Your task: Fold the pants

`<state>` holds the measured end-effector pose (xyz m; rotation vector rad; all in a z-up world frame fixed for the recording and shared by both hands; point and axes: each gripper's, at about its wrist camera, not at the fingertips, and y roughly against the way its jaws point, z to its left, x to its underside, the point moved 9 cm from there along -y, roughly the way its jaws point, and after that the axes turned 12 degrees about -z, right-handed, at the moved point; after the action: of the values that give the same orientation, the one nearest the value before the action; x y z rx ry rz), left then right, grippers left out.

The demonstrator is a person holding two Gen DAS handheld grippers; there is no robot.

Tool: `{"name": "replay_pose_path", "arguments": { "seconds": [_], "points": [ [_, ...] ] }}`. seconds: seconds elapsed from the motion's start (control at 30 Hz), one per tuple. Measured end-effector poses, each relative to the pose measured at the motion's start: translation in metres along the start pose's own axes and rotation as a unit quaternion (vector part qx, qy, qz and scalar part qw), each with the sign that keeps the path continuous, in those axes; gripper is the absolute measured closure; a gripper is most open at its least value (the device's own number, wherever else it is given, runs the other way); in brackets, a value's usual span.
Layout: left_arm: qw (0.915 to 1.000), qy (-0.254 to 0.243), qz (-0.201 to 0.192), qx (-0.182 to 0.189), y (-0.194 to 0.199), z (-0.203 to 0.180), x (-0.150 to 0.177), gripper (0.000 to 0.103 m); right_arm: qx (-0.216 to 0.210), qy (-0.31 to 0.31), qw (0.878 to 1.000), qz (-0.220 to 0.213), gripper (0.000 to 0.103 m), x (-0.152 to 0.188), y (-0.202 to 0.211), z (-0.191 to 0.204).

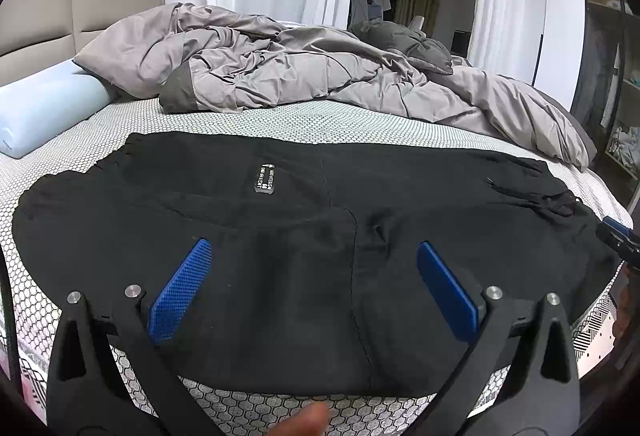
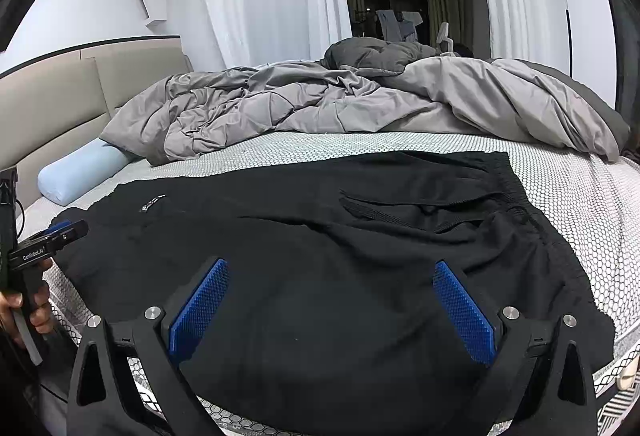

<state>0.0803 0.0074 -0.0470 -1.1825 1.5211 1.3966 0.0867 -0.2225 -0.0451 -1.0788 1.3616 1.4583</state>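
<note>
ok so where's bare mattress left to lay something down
A bare strip of honeycomb-patterned mattress runs between the black pants and the crumpled grey duvet. A smaller patch sits beside the pale blue pillow. The near edge is crowded.

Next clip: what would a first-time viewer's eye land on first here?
The black fabric pants spread flat across the near side of the honeycomb-patterned mattress, with both grippers' blue-padded fingers open above them. Behind lies a rumpled grey duvet, with a pale blue bolster pillow at the far left.
</note>
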Motion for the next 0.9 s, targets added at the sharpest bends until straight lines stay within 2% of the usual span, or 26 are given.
{"name": "replay_pose_path", "arguments": {
  "seconds": [0.9],
  "points": [
    [1.0000, 0.002, 0.001, 0.000, 0.0004, 0.0049, 0.0000, 0.001, 0.003, -0.003, 1.000, -0.002, 0.000, -0.0010, 0.0014, -0.0022]
  ]
}}
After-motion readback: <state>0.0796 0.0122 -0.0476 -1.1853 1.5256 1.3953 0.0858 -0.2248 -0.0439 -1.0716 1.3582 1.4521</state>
